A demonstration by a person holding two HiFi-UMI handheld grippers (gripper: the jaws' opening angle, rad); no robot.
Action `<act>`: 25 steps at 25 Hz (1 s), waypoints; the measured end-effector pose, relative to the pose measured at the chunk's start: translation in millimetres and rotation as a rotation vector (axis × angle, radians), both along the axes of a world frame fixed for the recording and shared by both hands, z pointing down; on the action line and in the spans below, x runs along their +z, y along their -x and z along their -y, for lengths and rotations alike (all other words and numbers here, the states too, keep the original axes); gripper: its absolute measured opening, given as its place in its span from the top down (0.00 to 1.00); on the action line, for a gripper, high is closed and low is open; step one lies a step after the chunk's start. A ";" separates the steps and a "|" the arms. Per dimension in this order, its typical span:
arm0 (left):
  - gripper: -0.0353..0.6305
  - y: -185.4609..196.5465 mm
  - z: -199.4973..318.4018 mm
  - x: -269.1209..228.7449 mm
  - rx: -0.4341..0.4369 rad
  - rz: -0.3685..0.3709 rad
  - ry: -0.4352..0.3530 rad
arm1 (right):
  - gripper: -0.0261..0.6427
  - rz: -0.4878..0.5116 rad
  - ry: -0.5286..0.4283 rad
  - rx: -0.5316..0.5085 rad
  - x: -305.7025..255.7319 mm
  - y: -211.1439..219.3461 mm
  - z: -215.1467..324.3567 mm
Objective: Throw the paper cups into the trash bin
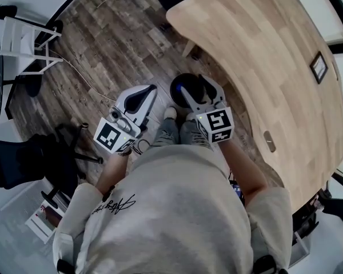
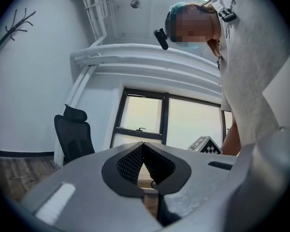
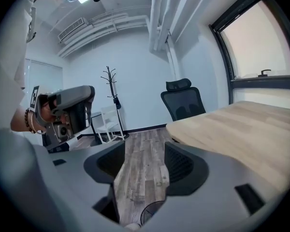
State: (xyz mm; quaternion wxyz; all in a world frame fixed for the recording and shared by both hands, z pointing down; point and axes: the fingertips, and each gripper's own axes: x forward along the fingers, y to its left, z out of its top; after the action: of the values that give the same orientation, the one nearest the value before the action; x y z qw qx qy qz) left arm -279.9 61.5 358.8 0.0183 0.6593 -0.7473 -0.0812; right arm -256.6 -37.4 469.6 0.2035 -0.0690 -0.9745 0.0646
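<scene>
No paper cup shows in any view. The dark round trash bin [image 1: 182,88] stands on the wood floor by the person's feet, and its rim [image 3: 150,216] appears at the bottom of the right gripper view. My right gripper [image 1: 199,88] hangs over the bin, open, with only floor between its jaws [image 3: 142,163]. My left gripper [image 1: 150,90] is held just left of the bin, shut with nothing in it, its jaws [image 2: 143,146] meeting at the tip. The right gripper view also catches the left gripper [image 3: 63,112] off to its left.
A large light wooden table [image 1: 263,50] fills the right side, with a small dark frame [image 1: 318,67] on it. A black office chair [image 1: 23,158] and a white rack [image 1: 26,44] stand to the left. Another chair [image 3: 183,103] and a coat stand [image 3: 111,88] are by the far wall.
</scene>
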 end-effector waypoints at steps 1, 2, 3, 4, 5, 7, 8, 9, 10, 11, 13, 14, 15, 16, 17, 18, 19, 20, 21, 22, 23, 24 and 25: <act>0.94 1.1 -0.4 -4.1 0.002 0.008 0.000 | 0.57 0.014 -0.003 -0.005 -8.7 1.6 0.2; 0.94 2.2 -1.1 -8.7 0.004 0.017 0.000 | 0.57 0.028 -0.005 -0.008 -17.3 3.2 0.1; 0.94 3.0 -1.8 -13.7 0.005 0.025 -0.002 | 0.57 0.041 -0.006 -0.008 -25.4 4.7 -0.1; 0.94 3.9 -2.1 -18.8 0.007 0.034 -0.006 | 0.57 0.053 -0.006 -0.007 -33.1 6.3 0.1; 0.94 4.9 -1.9 -23.5 0.010 0.044 -0.011 | 0.57 0.065 -0.006 -0.005 -40.2 8.1 0.8; 0.94 6.4 -0.7 -30.6 0.017 0.060 -0.021 | 0.57 0.091 -0.004 -0.003 -53.4 11.5 2.1; 0.94 6.6 -0.5 -33.3 0.019 0.065 -0.024 | 0.57 0.104 -0.004 -0.004 -60.3 12.4 2.2; 0.94 6.4 -0.6 -36.2 0.019 0.070 -0.027 | 0.57 0.118 -0.005 -0.006 -67.5 12.9 2.1; 0.94 6.0 -0.7 -39.4 0.019 0.074 -0.030 | 0.57 0.130 -0.006 -0.009 -74.8 13.1 1.9; 0.94 5.4 -0.7 -42.9 0.019 0.079 -0.032 | 0.57 0.143 -0.006 -0.011 -81.9 13.3 2.0; 0.94 4.7 0.1 -49.9 0.021 0.092 -0.039 | 0.57 0.166 -0.002 -0.012 -95.9 13.7 3.8; 0.94 4.8 0.6 -53.2 0.022 0.096 -0.042 | 0.57 0.177 0.003 -0.009 -102.7 14.1 5.4; 0.94 5.4 1.1 -56.4 0.022 0.100 -0.046 | 0.57 0.188 0.010 -0.005 -109.4 14.6 7.3; 0.94 6.3 1.4 -59.5 0.023 0.104 -0.049 | 0.57 0.198 0.018 0.001 -115.7 15.5 9.3; 0.94 7.4 1.6 -62.3 0.023 0.109 -0.051 | 0.57 0.207 0.025 0.008 -121.5 16.7 11.4; 0.94 8.7 2.0 -64.6 0.023 0.114 -0.054 | 0.57 0.215 0.029 0.014 -126.4 18.2 13.6; 0.94 9.7 2.8 -66.2 0.023 0.120 -0.055 | 0.57 0.221 0.032 0.019 -130.4 19.5 15.8; 0.94 10.2 3.9 -67.4 0.023 0.124 -0.055 | 0.57 0.224 0.033 0.020 -133.5 20.2 17.5; 0.94 10.1 5.0 -68.6 0.024 0.128 -0.055 | 0.57 0.228 0.030 0.019 -136.5 20.3 18.5; 0.94 9.6 5.7 -70.1 0.025 0.130 -0.057 | 0.57 0.232 0.023 0.017 -139.6 20.0 19.0; 0.94 9.0 6.1 -72.2 0.025 0.132 -0.060 | 0.57 0.239 0.017 0.016 -143.1 19.4 19.2; 0.94 8.5 6.3 -74.8 0.025 0.133 -0.065 | 0.57 0.245 0.015 0.016 -146.7 18.8 19.5; 0.94 8.2 6.2 -77.4 0.024 0.136 -0.070 | 0.57 0.251 0.017 0.019 -150.4 18.1 20.0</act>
State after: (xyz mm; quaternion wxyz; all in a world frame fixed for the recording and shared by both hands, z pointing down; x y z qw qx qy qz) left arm -288.1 55.2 281.4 -0.0546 0.6724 -0.7356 -0.0618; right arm -274.7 -57.4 319.2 0.0788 -0.0688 -0.9923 0.0657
